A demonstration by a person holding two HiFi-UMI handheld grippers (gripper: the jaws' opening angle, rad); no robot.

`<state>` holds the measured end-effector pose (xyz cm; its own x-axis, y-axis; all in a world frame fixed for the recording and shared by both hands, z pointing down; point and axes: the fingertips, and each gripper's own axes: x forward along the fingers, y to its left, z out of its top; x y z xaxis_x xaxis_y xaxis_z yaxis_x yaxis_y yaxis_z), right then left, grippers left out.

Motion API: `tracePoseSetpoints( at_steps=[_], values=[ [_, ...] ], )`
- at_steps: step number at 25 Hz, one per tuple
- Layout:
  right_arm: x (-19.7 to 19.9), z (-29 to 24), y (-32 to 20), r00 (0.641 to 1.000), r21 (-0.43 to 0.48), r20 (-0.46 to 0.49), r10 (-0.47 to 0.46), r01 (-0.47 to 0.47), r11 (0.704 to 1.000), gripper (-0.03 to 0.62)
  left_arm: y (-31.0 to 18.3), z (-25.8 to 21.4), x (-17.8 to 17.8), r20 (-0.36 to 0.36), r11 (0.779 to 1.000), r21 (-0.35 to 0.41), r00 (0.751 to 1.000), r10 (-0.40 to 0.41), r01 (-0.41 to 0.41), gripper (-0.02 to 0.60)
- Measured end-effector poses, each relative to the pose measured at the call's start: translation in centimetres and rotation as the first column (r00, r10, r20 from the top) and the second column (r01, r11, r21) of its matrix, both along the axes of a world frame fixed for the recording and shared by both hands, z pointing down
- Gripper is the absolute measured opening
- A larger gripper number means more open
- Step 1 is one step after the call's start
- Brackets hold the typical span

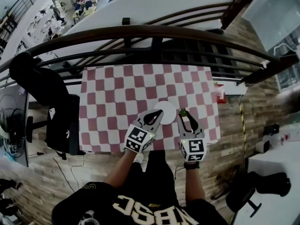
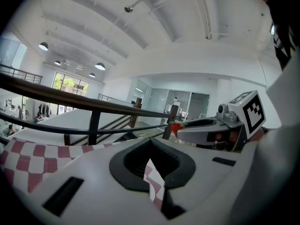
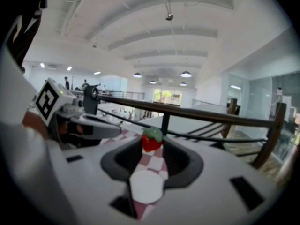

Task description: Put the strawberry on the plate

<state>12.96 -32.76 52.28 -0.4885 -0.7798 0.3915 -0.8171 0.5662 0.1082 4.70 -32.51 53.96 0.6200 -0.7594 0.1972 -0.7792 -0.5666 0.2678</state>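
A small red strawberry (image 3: pixel 152 141) with a green top sits pinched between the tips of my right gripper (image 3: pixel 152 136). In the head view the strawberry (image 1: pixel 182 112) hangs just right of the white plate (image 1: pixel 165 109) on the checkered cloth. Through the right jaws' gap the plate (image 3: pixel 146 186) shows below. My left gripper (image 1: pixel 159 113) rests over the plate's near left edge with its tips together and nothing between them. From the left gripper view (image 2: pixel 150 142) I see only cloth through the slit, with the right gripper (image 2: pixel 211 128) and the strawberry (image 2: pixel 176 127) off to the right.
The red-and-white checkered table (image 1: pixel 108 102) backs onto a dark curved railing (image 1: pixel 154 34) with a drop behind it. A black office chair (image 1: pixel 56 111) stands at the table's left. A white desk corner (image 1: pixel 276 172) and another chair sit at the lower right.
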Motion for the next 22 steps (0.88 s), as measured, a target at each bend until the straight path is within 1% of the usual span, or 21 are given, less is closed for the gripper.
tracePoseSetpoints(
  at_steps=[2, 3, 4, 6, 8, 9, 10, 12, 14, 15, 16, 17, 19, 20, 21, 22],
  values=[
    [-1.2, 1.2, -1.1, 0.994, -0.021, -0.051, -0.098, 0.097, 0.995, 0.143, -1.3, 1.1, -0.5, 0.000, 1.000, -0.020, 1.000, -0.011, 0.011, 0.015],
    [-1.8, 2.0, -1.5, 0.984, -0.033, -0.090, -0.157, 0.154, 0.987, 0.143, -1.7, 1.7, -0.7, 0.009, 0.999, -0.030, 1.000, -0.018, 0.018, 0.015],
    [-2.4, 2.9, -1.8, 0.967, -0.048, -0.132, -0.217, 0.212, 0.976, 0.144, -2.1, 2.4, -0.9, 0.019, 0.999, -0.043, 0.999, -0.026, 0.026, 0.015],
    [-3.5, 5.2, -2.4, 0.920, -0.078, -0.216, -0.328, 0.319, 0.945, 0.143, -3.0, 4.0, -1.2, 0.030, 0.996, -0.078, 0.999, -0.041, 0.044, 0.015],
    [-4.2, 7.6, -3.2, 0.851, -0.097, -0.313, -0.422, 0.414, 0.905, 0.144, -4.1, 5.6, -1.7, 0.038, 0.993, -0.106, 0.998, -0.057, 0.060, 0.015],
    [-4.6, 8.8, -3.4, 0.804, -0.104, -0.369, -0.465, 0.462, 0.881, 0.144, -4.4, 6.4, -1.9, 0.044, 0.990, -0.120, 0.997, -0.064, 0.069, 0.015],
    [-4.9, 10.1, -3.3, 0.750, -0.114, -0.425, -0.507, 0.511, 0.852, 0.144, -4.4, 7.2, -2.1, 0.049, 0.988, -0.137, 0.996, -0.071, 0.077, 0.015],
    [-5.4, 13.0, -2.9, 0.627, -0.147, -0.516, -0.584, 0.606, 0.782, 0.144, -4.3, 8.6, -2.6, 0.061, 0.980, -0.173, 0.994, -0.085, 0.095, 0.015],
    [-5.6, 16.1, -2.6, 0.511, -0.201, -0.567, -0.646, 0.674, 0.711, 0.144, -4.3, 10.0, -2.9, 0.074, 0.973, -0.201, 0.993, -0.096, 0.110, 0.015],
    [-5.5, 17.8, -2.4, 0.463, -0.233, -0.579, -0.671, 0.695, 0.680, 0.144, -4.4, 10.7, -3.0, 0.079, 0.970, -0.212, 0.992, -0.101, 0.115, 0.015],
    [-5.5, 19.5, -2.3, 0.423, -0.266, -0.584, -0.693, 0.707, 0.655, 0.144, -4.5, 11.3, -3.1, 0.084, 0.967, -0.223, 0.991, -0.105, 0.121, 0.015],
    [-5.3, 21.1, -2.3, 0.391, -0.302, -0.583, -0.713, 0.710, 0.636, 0.143, -4.6, 12.0, -3.2, 0.090, 0.964, -0.235, 0.990, -0.108, 0.126, 0.015],
    [-4.9, 24.2, -2.1, 0.341, -0.376, -0.571, -0.747, 0.700, 0.607, 0.144, -4.6, 13.2, -3.4, 0.104, 0.958, -0.252, 0.988, -0.113, 0.136, 0.015],
    [-4.7, 25.4, -2.0, 0.324, -0.409, -0.562, -0.761, 0.691, 0.596, 0.144, -4.6, 13.7, -3.5, 0.111, 0.956, -0.258, 0.987, -0.114, 0.139, 0.015],
    [-4.5, 26.4, -1.9, 0.317, -0.435, -0.549, -0.774, 0.682, 0.588, 0.144, -4.6, 14.0, -3.5, 0.114, 0.954, -0.265, 0.987, -0.114, 0.141, 0.015],
    [-4.4, 27.1, -1.8, 0.321, -0.456, -0.530, -0.785, 0.673, 0.583, 0.144, -4.5, 14.3, -3.5, 0.117, 0.952, -0.272, 0.987, -0.114, 0.142, 0.015]
  ],
)
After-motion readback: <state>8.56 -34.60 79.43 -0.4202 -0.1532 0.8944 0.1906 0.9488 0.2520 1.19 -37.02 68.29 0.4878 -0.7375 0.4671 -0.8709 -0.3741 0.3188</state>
